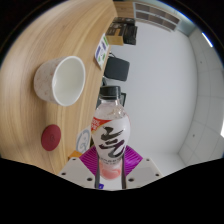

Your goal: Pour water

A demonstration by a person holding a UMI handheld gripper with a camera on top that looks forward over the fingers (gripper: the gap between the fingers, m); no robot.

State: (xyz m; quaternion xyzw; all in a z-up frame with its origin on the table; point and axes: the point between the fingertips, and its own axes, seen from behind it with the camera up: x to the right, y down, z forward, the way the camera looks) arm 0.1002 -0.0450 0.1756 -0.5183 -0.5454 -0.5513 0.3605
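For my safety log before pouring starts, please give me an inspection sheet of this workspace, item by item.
Surface: light wooden table, seen tilted.
Job's things: clear plastic bottle with white cap and pink label; empty white round cup on the table.
Clutter: dark red round disc near the cup; small items at the table's edge, too small to identify.
Tool: tool shut on the bottle, both fingers pressing its lower part.
Cables: nothing seen.
Surroundings: grey floor; black object on it.
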